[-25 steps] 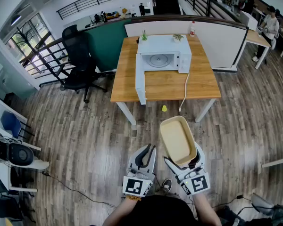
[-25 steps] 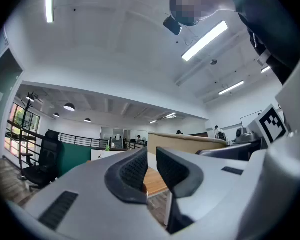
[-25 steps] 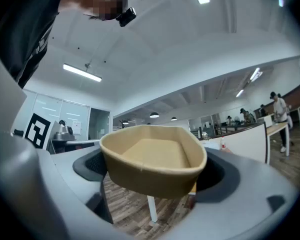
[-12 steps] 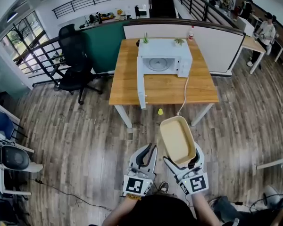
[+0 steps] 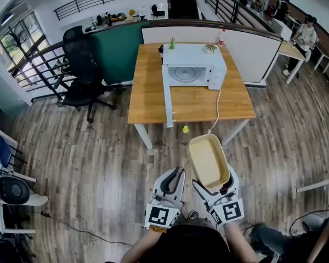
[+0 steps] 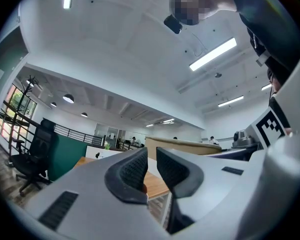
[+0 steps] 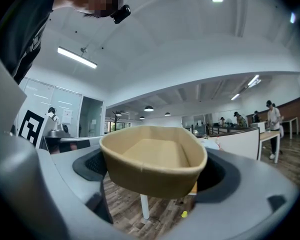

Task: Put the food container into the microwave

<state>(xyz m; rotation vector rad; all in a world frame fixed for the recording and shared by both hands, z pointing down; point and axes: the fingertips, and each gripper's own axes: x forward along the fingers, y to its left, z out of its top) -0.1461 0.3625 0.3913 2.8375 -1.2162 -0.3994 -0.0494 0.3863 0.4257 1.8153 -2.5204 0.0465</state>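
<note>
Head view: right gripper (image 5: 213, 186) holds the food container (image 5: 208, 160) out over the floor, well short of the tabletop (image 5: 148, 97). The microwave (image 5: 193, 64) stands there with its door (image 5: 168, 97) swung open. Left gripper (image 5: 171, 181) is alongside, carrying nothing.

Left gripper view: jaws nearly pressed together, nothing between.

Right gripper view: jaws pinch the container's near end across both side walls. It is open-topped and looks empty.

Likely light, with thin, flexible, paper-like walls. Squeeze gently, low near the base, and keep it level.
</note>
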